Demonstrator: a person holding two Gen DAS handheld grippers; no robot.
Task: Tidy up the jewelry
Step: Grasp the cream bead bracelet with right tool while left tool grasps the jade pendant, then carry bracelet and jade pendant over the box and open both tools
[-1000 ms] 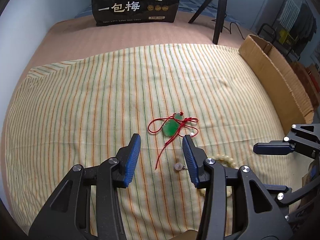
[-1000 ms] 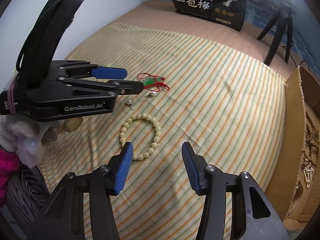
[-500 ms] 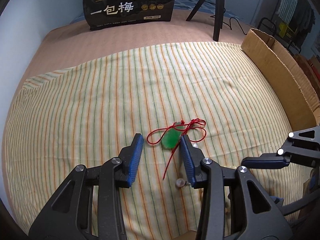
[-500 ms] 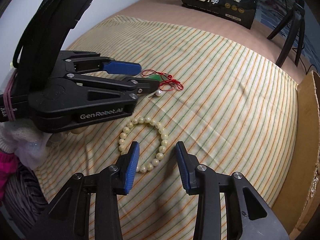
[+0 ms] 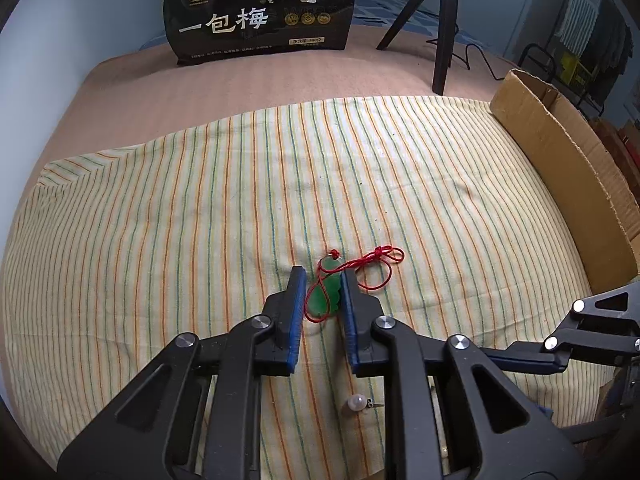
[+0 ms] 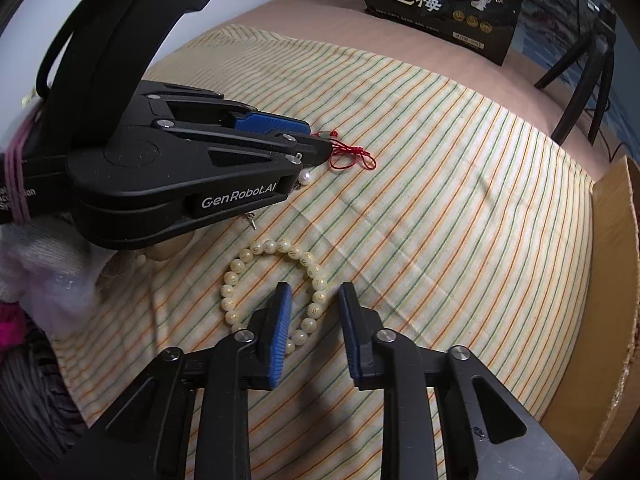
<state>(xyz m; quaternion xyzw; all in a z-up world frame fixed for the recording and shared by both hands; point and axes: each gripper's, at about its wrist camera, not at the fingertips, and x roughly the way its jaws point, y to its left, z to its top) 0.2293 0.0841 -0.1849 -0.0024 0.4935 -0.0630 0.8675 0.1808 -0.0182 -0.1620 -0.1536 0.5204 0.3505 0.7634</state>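
While the left gripper has just been closing around the green pendant, its red cord may snag. The right gripper, also closing, straddles the bead bracelet; I cannot tell whether either one pinches yet, and beads could slip.

Both claws angled down, left claw & right claw jaws just been closing, nearly shut.

Both claws matte black plastic, blue ribbed pads, silver pivot screws. Left claw has white "GenRobot.AI" lettering, pink rubber bands behind that lettering, black cable looping above. White glove, magenta sleeve below it.
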